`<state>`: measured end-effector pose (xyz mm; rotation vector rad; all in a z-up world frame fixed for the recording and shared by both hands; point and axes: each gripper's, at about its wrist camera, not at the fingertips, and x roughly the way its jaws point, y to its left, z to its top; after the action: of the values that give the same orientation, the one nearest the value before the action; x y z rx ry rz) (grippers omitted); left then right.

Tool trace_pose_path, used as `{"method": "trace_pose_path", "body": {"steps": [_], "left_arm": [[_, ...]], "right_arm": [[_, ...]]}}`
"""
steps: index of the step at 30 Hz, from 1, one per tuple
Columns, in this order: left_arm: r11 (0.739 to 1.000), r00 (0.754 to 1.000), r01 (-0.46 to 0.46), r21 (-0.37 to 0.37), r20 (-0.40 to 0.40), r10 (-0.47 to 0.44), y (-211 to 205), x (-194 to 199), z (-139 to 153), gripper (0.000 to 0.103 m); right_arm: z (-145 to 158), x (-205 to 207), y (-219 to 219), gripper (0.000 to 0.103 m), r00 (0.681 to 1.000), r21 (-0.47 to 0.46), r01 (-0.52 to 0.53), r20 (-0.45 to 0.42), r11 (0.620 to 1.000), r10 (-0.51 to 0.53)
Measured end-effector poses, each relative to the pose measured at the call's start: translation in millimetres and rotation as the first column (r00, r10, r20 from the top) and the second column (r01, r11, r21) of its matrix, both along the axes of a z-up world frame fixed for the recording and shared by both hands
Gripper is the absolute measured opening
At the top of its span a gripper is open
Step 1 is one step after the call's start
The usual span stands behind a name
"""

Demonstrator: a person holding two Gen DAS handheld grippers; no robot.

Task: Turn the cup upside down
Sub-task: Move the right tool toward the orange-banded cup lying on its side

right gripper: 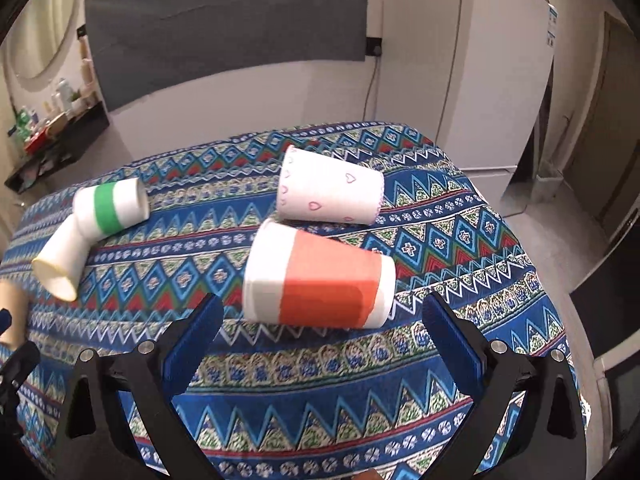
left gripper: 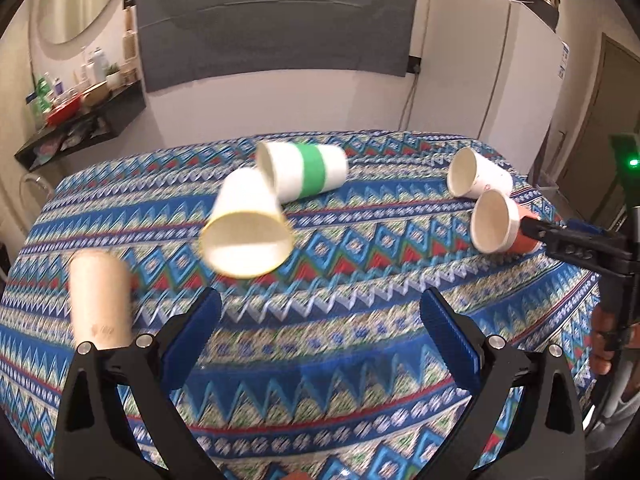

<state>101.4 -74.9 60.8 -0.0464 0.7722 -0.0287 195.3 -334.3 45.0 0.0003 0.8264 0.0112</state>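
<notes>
Several paper cups lie on their sides on the patterned tablecloth (left gripper: pixel 360 320). A plain white cup (left gripper: pixel 246 232) lies ahead of my open left gripper (left gripper: pixel 322 320), its mouth towards me, blurred. A green-banded cup (left gripper: pixel 304 174) lies behind it. A tan cup (left gripper: pixel 100 304) stands upside down at the left. An orange-banded cup (right gripper: pixel 320 280) lies just ahead of my open right gripper (right gripper: pixel 322 320), between the line of its fingers. A white cup with hearts (right gripper: pixel 330 196) lies behind it. The right gripper shows in the left wrist view (left gripper: pixel 532 228) beside the orange-banded cup (left gripper: pixel 500 224).
The table's far edge meets a white wall with a grey panel (left gripper: pixel 276 20). A black shelf with bottles (left gripper: pixel 76 120) hangs at the left. A white fridge (left gripper: pixel 500 80) stands at the back right. The tablecloth also shows in the right wrist view (right gripper: pixel 320 380).
</notes>
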Motion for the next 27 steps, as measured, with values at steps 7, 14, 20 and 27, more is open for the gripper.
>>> {"method": "trace_pose_path", "body": {"steps": [7, 14, 20, 27], "left_arm": [[0.999, 0.999, 0.036, 0.017, -0.012, -0.036, -19, 34, 5, 0.097], [0.997, 0.997, 0.074, 0.028, -0.022, -0.073, -29, 42, -2, 0.097], [0.997, 0.996, 0.074, 0.028, -0.041, -0.073, -29, 45, -9, 0.097], [0.997, 0.997, 0.066, 0.032, -0.040, -0.065, -26, 42, -7, 0.097]], "right_arm": [[-14, 32, -10, 0.095, 0.997, 0.084, -0.002, -0.073, 0.996, 0.008], [-22, 43, -5, 0.095, 0.993, 0.115, -0.013, -0.118, 0.993, 0.026], [-29, 47, -9, 0.094, 0.991, 0.151, 0.006, -0.133, 0.988, 0.014], [-29, 39, -9, 0.088, 0.992, 0.186, -0.014, -0.121, 0.983, 0.037]]}}
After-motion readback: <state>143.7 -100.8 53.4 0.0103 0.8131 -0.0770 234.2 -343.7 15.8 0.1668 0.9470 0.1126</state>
